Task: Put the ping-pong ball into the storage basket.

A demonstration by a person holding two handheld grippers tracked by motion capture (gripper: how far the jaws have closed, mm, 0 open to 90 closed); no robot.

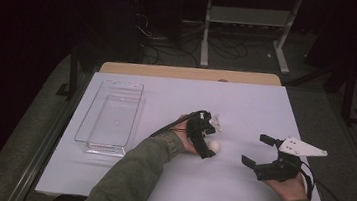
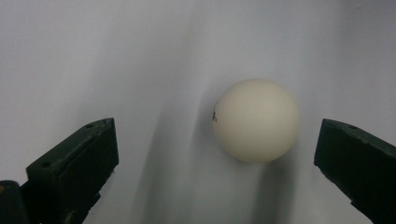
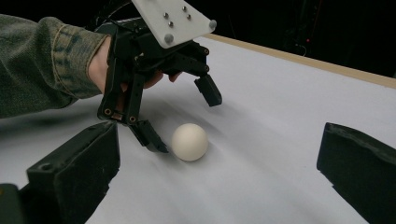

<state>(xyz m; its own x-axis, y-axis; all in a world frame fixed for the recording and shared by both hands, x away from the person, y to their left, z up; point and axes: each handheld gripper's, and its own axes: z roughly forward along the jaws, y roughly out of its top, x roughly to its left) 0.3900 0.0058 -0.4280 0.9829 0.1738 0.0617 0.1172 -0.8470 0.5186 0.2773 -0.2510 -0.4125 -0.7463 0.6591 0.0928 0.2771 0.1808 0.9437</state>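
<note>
The left gripper (image 1: 206,133) is positioned over the white ball (image 1: 214,146), which rests on the white table (image 1: 237,187) a little right of centre. In the left gripper view the two black jaws stand wide apart with the ball (image 2: 256,120) between them, nearer the right-hand jaw and touching neither. This spread gives clearance on both sides, so the jaws can descend around the ball before closing. In the right gripper view, one jaw tip of the left gripper (image 3: 182,116) sits just beside the ball (image 3: 189,142) at its 9 o'clock, and the other jaw tip hangs above and beyond it; contact at the near tip cannot be confirmed.

The right gripper (image 1: 256,151) is held at 3 o'clock from the ball, well apart from it, jaws wide and empty. Its jaws point toward the ball, which suggests a standby or blocking position in case the ball rolls.

A clear plastic container (image 1: 110,117) lies on the table at 9 o'clock from the ball, well apart, with its long axis running from 6 to 12 o'clock. It is open at the top, and nothing is visible inside it. Its position within reach of the left arm suggests it is the intended receptacle for the ball.
</note>
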